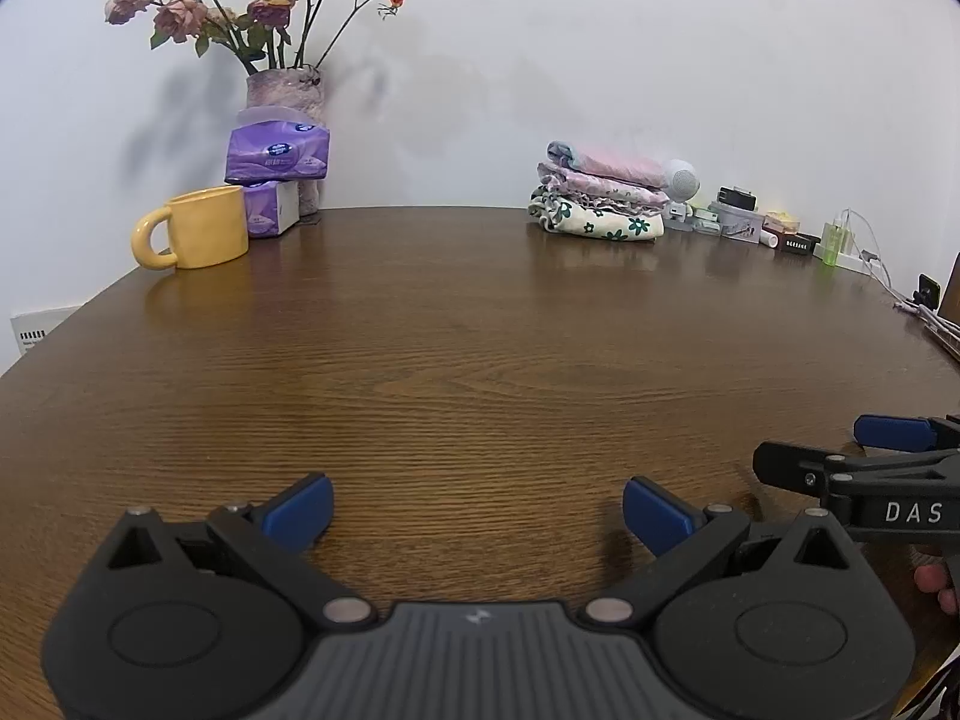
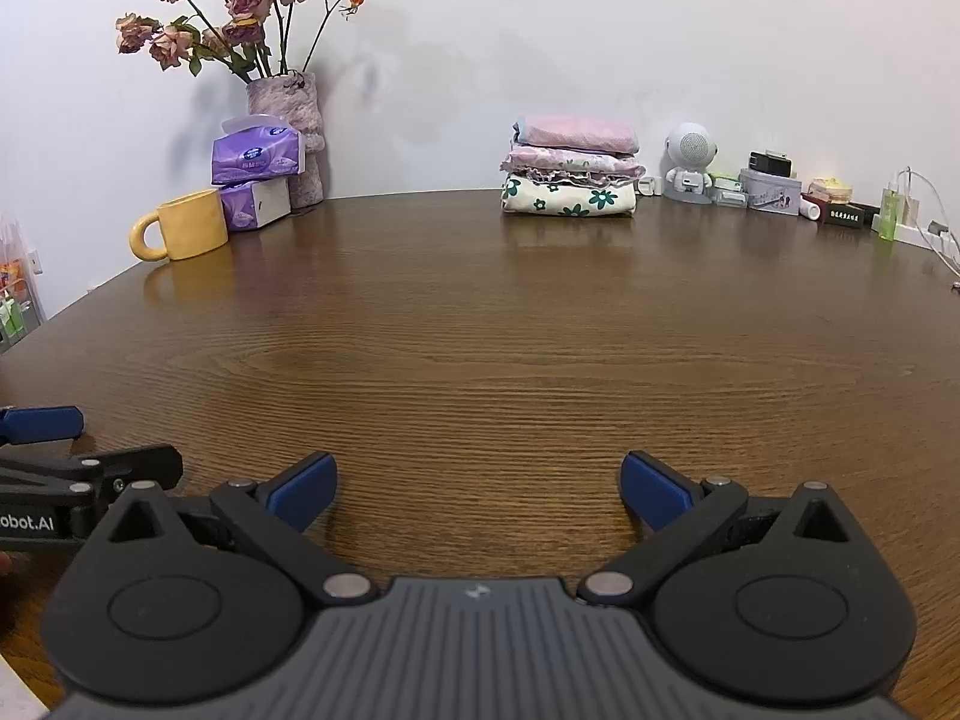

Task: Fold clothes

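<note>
Now, far left on the brown wooden counter [image 2: 480, 330]: a yellow mug [image 2: 183, 225], handle turned left. Just behind it, two purple tissue packs [image 2: 255, 159], one stacked on the other. Behind those, against the white wall, a mottled vase [image 2: 294, 120] of dried pink roses [image 2: 240, 0].

Middle of the counter: bare wood grain, both claws low over its near edge.

Left claw [image 1: 477, 510]: blue-tipped fingers [image 1: 303, 510] spread wide apart, nothing between them. It shows again at the left edge of the right wrist view, just beside the right claw.

Right claw [image 2: 478, 487]: fingers likewise spread wide, gripping nothing. In the left wrist view it pokes in from the right edge, with a bit of a person's fingertips [image 1: 933, 582] below it.

Back centre-right, by the wall: a stack of folded clothes [image 2: 570, 171], three pieces. Pink on top, a ruffled floral piece in the middle, cream with green flowers at the bottom. Well apart from both claws.

Right of the stack: a small white robot figure [image 2: 690, 165], then a row of odds and ends: a grey tin [image 2: 771, 192], a black box [image 2: 846, 215], a green bottle [image 2: 890, 213], white cables [image 2: 936, 234] at the far edge.
</note>
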{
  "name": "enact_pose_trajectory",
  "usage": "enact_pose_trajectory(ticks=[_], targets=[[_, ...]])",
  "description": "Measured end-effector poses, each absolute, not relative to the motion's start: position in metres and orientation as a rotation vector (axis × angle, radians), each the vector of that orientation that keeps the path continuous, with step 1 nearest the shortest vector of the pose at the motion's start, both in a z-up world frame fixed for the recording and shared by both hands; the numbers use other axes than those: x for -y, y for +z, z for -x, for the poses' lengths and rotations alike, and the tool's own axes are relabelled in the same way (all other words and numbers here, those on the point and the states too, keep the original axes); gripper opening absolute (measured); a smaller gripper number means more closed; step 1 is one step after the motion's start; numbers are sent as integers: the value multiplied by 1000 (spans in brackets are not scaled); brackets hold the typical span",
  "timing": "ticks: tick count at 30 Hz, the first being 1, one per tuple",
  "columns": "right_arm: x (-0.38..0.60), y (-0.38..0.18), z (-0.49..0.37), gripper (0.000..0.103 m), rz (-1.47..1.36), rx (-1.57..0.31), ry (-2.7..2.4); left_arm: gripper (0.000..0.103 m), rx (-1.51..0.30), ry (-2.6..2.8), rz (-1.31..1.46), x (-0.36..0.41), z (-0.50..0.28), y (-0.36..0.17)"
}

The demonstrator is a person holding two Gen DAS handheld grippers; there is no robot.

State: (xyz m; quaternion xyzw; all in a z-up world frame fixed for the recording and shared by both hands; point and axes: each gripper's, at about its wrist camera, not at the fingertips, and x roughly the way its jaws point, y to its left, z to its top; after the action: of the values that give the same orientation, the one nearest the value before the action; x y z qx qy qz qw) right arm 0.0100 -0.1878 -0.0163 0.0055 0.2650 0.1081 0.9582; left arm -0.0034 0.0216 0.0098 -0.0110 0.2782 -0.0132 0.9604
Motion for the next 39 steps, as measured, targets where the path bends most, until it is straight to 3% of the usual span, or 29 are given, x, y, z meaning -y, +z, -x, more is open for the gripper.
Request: enact_pose_trajectory(ticks=[39], targets=[[188,-17,-10,103,-18,-535,214,103,-564,-26,20,-21,2,11]])
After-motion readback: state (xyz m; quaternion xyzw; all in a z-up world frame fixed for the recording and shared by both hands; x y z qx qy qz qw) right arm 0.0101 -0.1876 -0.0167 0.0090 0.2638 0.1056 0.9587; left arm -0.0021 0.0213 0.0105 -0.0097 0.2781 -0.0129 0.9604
